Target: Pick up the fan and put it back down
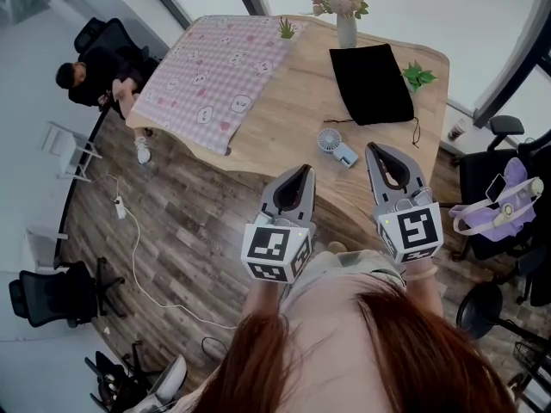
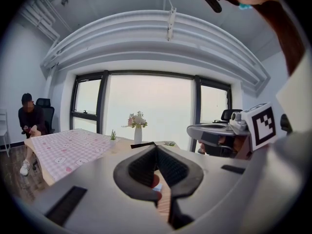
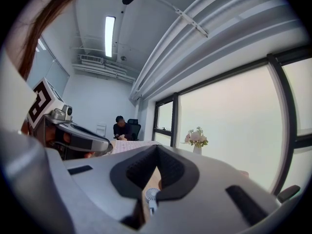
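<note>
Wooden table (image 1: 293, 101) bears the fan (image 1: 334, 144); left claw (image 1: 303, 170) and right claw (image 1: 372, 148) closed, empty.

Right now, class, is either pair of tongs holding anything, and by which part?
Nothing is held. The left tongs and the right tongs are both shut and empty; the fan lies untouched on the table.

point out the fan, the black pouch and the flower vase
fan (image 1: 329, 139), head view, on its round grille
black pouch (image 1: 372, 83), head view, middle of the cloth
flower vase (image 1: 346, 31), head view, on the vase body
</note>
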Demonstrator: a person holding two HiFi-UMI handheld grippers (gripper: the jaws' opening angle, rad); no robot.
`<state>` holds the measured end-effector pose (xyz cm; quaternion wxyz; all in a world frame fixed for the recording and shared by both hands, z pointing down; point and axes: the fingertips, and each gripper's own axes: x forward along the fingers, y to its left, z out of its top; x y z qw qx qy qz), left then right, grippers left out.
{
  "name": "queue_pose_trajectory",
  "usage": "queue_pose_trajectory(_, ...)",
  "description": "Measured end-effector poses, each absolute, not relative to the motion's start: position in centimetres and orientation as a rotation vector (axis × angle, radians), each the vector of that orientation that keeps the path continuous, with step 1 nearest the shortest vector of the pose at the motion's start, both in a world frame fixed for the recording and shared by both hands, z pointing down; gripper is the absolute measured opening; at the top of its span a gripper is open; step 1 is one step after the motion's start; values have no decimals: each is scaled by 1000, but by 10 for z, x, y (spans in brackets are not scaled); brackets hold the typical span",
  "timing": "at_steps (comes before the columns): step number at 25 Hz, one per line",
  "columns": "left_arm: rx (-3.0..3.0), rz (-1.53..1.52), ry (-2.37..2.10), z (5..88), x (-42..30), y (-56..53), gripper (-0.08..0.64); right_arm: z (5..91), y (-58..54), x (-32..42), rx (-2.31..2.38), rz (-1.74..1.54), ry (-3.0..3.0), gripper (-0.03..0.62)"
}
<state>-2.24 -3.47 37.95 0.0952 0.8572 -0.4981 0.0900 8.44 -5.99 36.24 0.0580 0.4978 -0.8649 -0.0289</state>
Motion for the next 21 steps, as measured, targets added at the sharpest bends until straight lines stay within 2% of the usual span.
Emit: queue_pose_trajectory(21,2592,302,-1395,378,-7,-46,14,361,-62,96,1584,-65,-2587,0)
